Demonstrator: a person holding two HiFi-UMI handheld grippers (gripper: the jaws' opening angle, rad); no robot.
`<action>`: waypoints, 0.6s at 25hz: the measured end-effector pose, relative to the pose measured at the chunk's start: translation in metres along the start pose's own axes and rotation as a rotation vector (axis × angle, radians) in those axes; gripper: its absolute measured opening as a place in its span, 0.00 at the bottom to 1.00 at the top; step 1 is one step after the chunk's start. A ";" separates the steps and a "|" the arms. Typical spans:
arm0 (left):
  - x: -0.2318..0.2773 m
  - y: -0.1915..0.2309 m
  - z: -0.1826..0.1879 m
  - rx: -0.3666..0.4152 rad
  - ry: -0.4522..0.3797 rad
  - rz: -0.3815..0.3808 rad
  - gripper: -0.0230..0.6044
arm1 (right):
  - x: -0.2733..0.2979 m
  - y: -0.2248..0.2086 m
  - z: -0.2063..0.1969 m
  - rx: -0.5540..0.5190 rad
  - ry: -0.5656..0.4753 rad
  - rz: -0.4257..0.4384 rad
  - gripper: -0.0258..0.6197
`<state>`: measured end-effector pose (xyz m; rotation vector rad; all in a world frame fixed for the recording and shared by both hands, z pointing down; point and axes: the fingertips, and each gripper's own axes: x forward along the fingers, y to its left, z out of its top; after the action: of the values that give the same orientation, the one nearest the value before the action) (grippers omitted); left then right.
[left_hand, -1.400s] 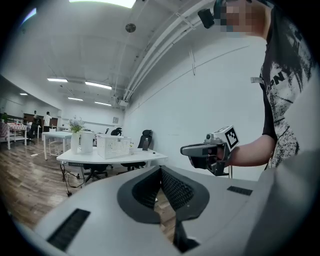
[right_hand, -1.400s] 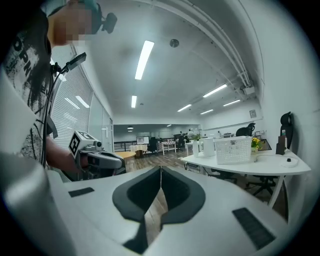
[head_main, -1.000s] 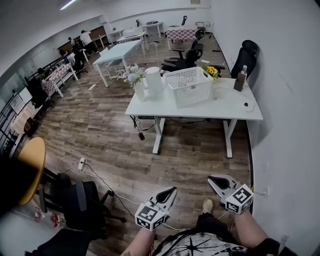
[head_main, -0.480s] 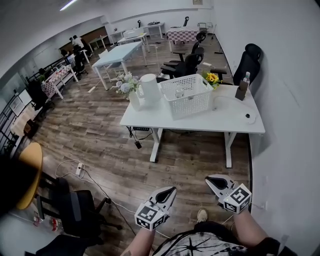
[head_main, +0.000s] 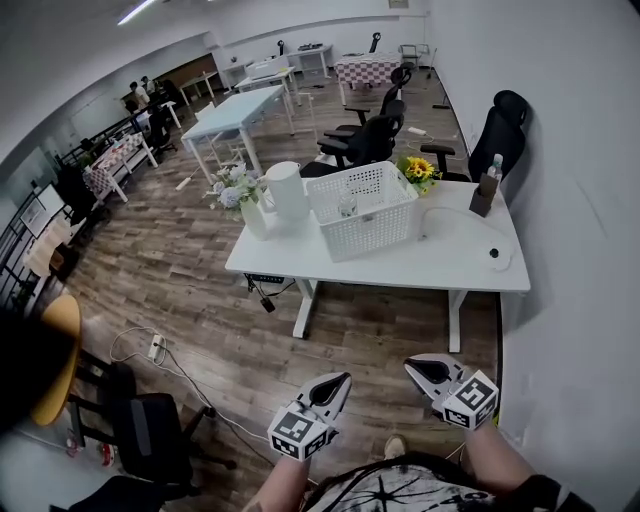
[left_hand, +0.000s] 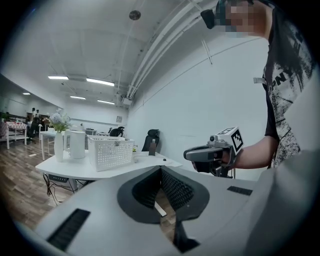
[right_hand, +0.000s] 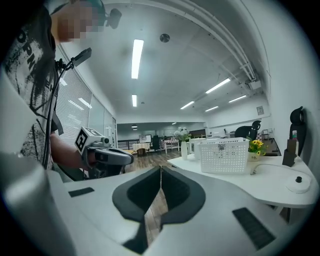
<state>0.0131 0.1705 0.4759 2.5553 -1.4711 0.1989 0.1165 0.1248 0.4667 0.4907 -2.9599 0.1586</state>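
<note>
Both grippers hung in the air in front of the table (head_main: 445, 262), well apart from it and touching nothing. The left gripper (head_main: 342, 379) had its jaws pressed together with nothing between them. The right gripper (head_main: 409, 365), near it, was likewise closed and empty. On the table stood a basket (head_main: 362, 210) near the middle, a jug (head_main: 289, 190) and vase (head_main: 253, 215) at its left end, and a bottle (head_main: 487, 190) at its far right corner.

Basket (head_main: 365, 222) on table (head_main: 440, 265), jug (head_main: 289, 192) left of it, perhaps a bottle (head_main: 486, 190) at right, chair (head_main: 503, 125) behind
</note>
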 end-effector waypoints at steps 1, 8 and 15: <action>0.007 0.002 0.001 0.001 0.002 0.003 0.05 | 0.000 -0.007 0.000 0.001 0.000 0.005 0.08; 0.053 0.003 0.005 0.004 0.027 0.021 0.05 | -0.002 -0.048 -0.005 0.009 0.008 0.054 0.08; 0.082 0.008 0.008 0.006 0.040 0.043 0.05 | 0.000 -0.078 -0.008 0.018 0.003 0.086 0.08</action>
<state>0.0471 0.0954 0.4860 2.5108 -1.5137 0.2596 0.1426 0.0522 0.4805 0.3644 -2.9804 0.1944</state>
